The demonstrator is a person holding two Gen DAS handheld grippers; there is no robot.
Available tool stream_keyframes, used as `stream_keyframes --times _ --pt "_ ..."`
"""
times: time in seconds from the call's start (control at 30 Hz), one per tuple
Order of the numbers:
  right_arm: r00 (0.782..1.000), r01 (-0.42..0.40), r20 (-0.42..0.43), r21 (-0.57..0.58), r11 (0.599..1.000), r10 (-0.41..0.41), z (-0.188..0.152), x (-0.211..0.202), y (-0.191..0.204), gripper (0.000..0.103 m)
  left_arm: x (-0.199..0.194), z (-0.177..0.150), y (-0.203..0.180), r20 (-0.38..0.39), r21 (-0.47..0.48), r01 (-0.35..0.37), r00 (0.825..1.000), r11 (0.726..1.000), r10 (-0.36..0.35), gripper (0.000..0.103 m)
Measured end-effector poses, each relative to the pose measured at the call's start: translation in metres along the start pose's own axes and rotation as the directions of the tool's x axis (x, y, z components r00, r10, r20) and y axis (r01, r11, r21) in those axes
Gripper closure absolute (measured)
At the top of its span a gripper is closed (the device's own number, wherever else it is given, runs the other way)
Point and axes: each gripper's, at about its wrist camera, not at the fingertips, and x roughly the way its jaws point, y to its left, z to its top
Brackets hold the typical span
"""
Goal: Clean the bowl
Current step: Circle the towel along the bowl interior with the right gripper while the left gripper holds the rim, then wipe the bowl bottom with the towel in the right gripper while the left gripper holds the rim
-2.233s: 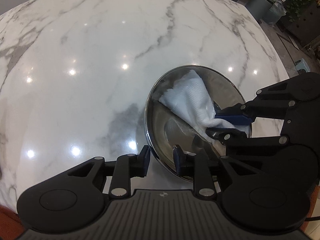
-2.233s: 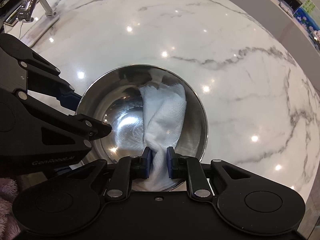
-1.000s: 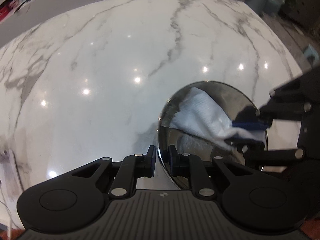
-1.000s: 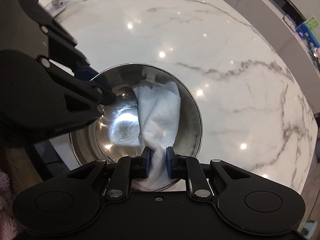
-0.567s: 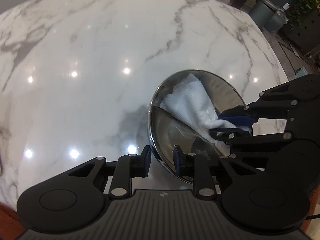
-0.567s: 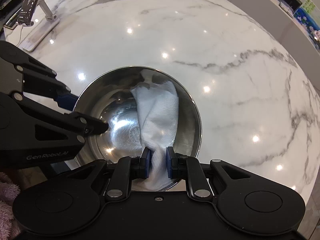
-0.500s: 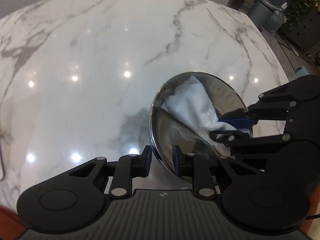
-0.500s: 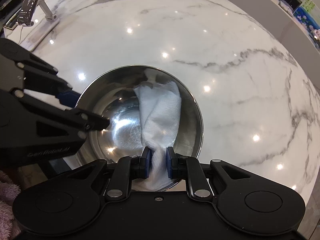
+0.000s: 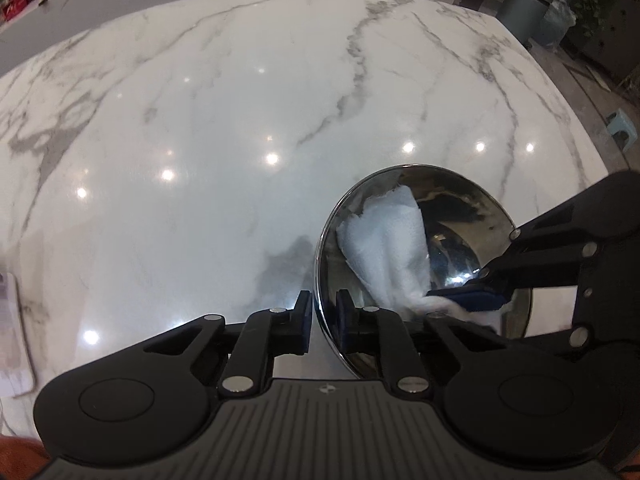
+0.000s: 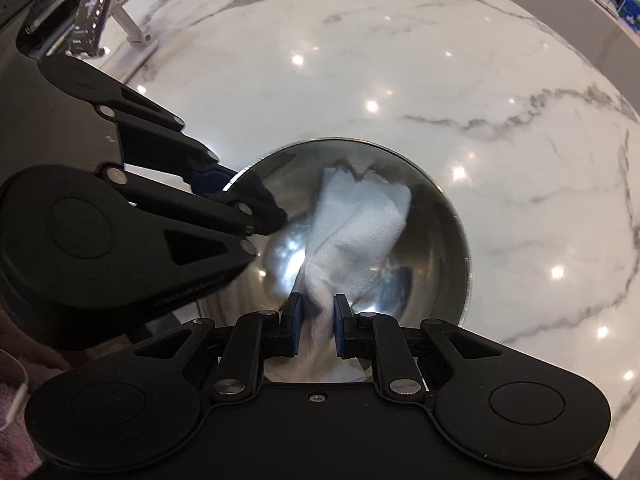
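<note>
A shiny steel bowl (image 9: 460, 208) (image 10: 432, 248) stands on the white marble table (image 9: 240, 140). A crumpled white cloth (image 9: 384, 248) (image 10: 360, 224) lies against its inner wall. My left gripper (image 9: 323, 318) (image 10: 240, 196) straddles the bowl's near rim, one finger inside and one outside; its jaws are closing and press on the rim. From the other side my right gripper (image 10: 316, 320) (image 9: 476, 286) reaches steeply down into the bowl, shut on the lower end of the cloth.
A phone on a metal stand (image 10: 94, 4) sits at the table's far left corner. Beyond the table's right edge are grey bins (image 9: 528, 4), plants and a small stool (image 9: 618, 128). A pale flat object (image 9: 10, 320) lies at the left edge.
The left jaws have narrowed onto the bowl's rim. The right gripper has rolled a little, and the cloth has swung and bunched toward the bowl's middle.
</note>
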Motion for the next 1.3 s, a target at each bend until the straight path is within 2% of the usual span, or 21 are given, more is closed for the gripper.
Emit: stream_keyframes --times 0.13,0.27,0.33,0.47,0.63,0.7,0.87,1.0,1.17,1.3 --pt "0.997 0.072 -0.008 -0.017 0.997 -0.072 -0.001 -0.002 -0.004 0.089 0.0 0.0 0.002 -0.005 0.001 0.008 1.0 1.0 -0.008 0.091" --pt "0.985 0.169 0.03 -0.025 0.985 -0.168 -0.002 -0.007 -0.007 0.09 0.0 0.0 0.001 -0.006 0.003 0.019 1.0 1.0 -0.019 0.09" --pt "0.984 0.176 0.033 -0.034 0.984 -0.175 -0.003 -0.006 -0.006 0.09 0.0 0.001 0.0 -0.005 0.006 0.017 1.0 1.0 -0.017 0.09" --pt "0.988 0.139 0.068 -0.014 0.99 -0.137 -0.007 -0.011 -0.011 0.088 0.0 0.0 0.006 -0.006 -0.029 0.044 0.999 0.999 -0.044 0.09" --pt "0.986 0.054 0.155 0.029 0.998 -0.058 -0.009 -0.028 -0.022 0.086 -0.001 -0.003 0.011 0.004 -0.06 0.061 0.998 0.996 -0.061 0.089" --pt "0.98 0.059 0.191 0.029 0.998 -0.064 -0.01 -0.027 -0.021 0.073 -0.001 -0.003 0.012 0.009 -0.069 0.062 0.998 0.996 -0.061 0.089" --pt "0.971 0.048 0.236 -0.011 0.999 -0.044 -0.012 -0.026 -0.015 0.073 -0.003 -0.005 0.014 0.009 -0.079 0.068 0.998 0.995 -0.068 0.088" --pt "0.966 0.044 0.256 -0.05 0.998 -0.029 -0.013 -0.032 -0.007 0.067 -0.005 -0.006 0.015 0.011 -0.083 0.07 0.998 0.994 -0.069 0.088" --pt "0.966 0.099 0.248 -0.089 0.991 -0.075 -0.009 -0.021 -0.002 0.068 -0.008 -0.006 0.016 0.022 -0.084 0.073 0.997 0.994 -0.072 0.088" --pt "0.965 0.116 0.246 -0.082 0.99 -0.092 -0.006 -0.013 0.0 0.082 -0.012 -0.006 0.014 0.032 -0.065 0.067 0.997 0.996 -0.065 0.088"
